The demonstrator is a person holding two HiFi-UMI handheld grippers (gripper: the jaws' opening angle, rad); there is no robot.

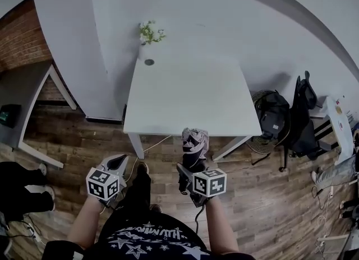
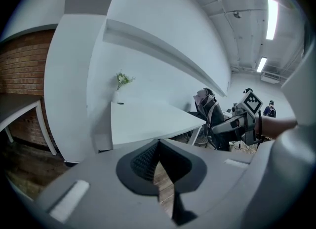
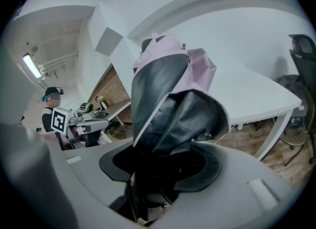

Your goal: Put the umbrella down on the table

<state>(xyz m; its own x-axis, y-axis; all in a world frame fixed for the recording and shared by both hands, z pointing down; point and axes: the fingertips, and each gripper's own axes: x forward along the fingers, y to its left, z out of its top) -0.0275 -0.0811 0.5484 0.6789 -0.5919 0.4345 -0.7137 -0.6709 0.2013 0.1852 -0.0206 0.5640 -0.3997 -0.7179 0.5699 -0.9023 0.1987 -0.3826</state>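
While the white bench [image 1: 185,96] stands bare against a white wall on a wood floor [image 1: 78,141], a plant [image 1: 150,33] at its far edge, the folded pink-and-black umbrella [image 1: 194,141] stays off it, upright by its near edge, clamped in the right claw [image 1: 189,170]. Left claw [image 2: 157,166] clenched, empty.

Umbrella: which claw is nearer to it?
Right. The right claw is clamped on the folded umbrella. The left claw is empty, off to the umbrella's left and clear of it.
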